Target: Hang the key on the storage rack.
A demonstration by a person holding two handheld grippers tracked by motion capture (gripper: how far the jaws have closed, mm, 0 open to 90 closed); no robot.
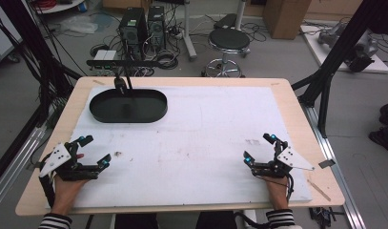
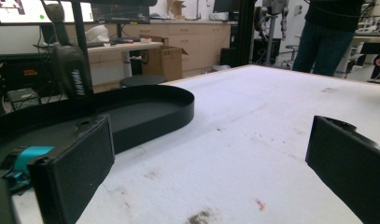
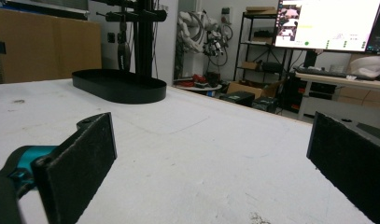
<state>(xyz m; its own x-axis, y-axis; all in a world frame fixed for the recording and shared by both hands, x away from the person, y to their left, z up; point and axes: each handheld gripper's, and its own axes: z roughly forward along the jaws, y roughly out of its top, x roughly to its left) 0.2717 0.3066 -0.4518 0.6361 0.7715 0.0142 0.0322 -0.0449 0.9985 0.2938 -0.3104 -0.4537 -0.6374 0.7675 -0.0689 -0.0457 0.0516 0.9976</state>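
From the high view, there is one desk (image 1: pixel 296 102) with one white mat (image 1: pixel 206 143) on it. One black oval tray (image 1: pixel 128 105) sits at the far left of the mat. Two tongs rest at the near edge, one in each hand. The left tongs (image 1: pixel 96 151) are spread apart and hold nothing. The right tongs (image 1: pixel 258 148) are also spread apart and hold nothing. The two are well apart from each other and from the tray.

In the left gripper view, the two black jaws of the left tongs (image 2: pixel 206 154) stand wide apart with bare mat between them. The tray (image 2: pixel 145 109) lies ahead on the left.

In the right gripper view, the two jaws of the right tongs (image 3: pixel 211 154) stand wide apart over bare mat. The tray (image 3: pixel 118 86) sits far off on the left. One screen (image 3: pixel 327 23) glows at the top right.
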